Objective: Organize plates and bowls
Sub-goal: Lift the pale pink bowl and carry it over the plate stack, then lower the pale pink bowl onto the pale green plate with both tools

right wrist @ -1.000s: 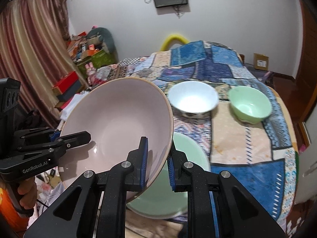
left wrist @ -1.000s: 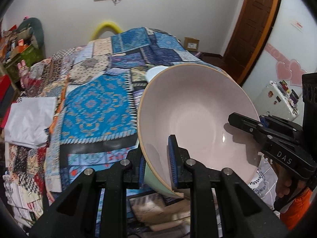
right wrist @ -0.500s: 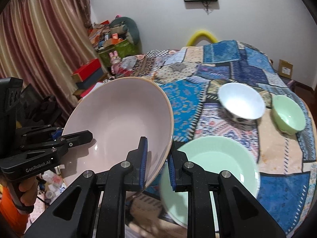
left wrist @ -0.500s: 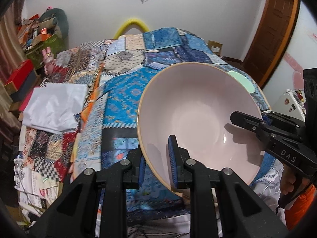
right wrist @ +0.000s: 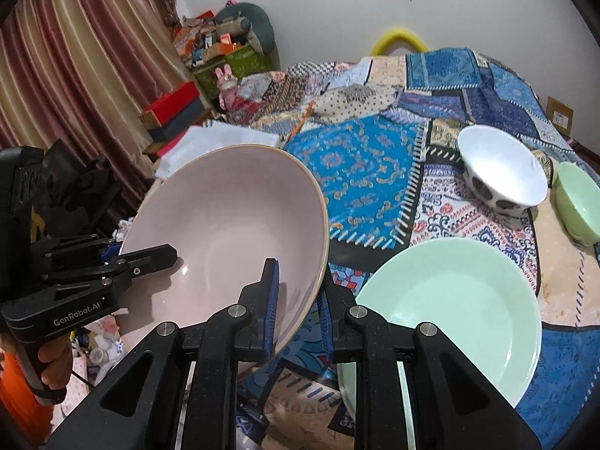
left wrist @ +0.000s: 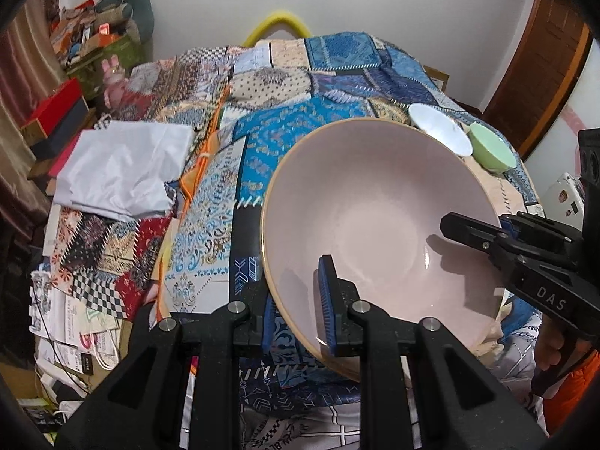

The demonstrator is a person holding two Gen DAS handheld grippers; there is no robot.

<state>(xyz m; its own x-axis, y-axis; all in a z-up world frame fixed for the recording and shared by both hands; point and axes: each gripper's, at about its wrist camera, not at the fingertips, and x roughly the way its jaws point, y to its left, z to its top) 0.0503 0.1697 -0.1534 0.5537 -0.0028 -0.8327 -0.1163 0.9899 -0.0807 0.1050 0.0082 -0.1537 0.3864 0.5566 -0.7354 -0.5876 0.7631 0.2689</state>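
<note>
A large pink bowl (left wrist: pixel 375 217) is held in the air by both grippers, tilted. My left gripper (left wrist: pixel 298 307) is shut on its near rim; it also shows in the right wrist view (right wrist: pixel 112 258) at the bowl's left rim. My right gripper (right wrist: pixel 296 305) is shut on the bowl's (right wrist: pixel 225 232) right rim and shows in the left wrist view (left wrist: pixel 480 232). A pale green plate (right wrist: pixel 450 311) lies on the patchwork cloth to the right. A white bowl (right wrist: pixel 502 172) and a small green bowl (right wrist: pixel 579 206) stand farther right.
The patchwork cloth (left wrist: pixel 285 86) covers the table. A folded white cloth (left wrist: pixel 120 165) lies at its left edge. Red boxes (right wrist: pixel 172 108), curtains and clutter stand to the left. A wooden door (left wrist: pixel 540 56) is at the right.
Both grippers have carried the pink bowl to the left, away from the green plate. The white and green bowls now appear farther right in both views.
</note>
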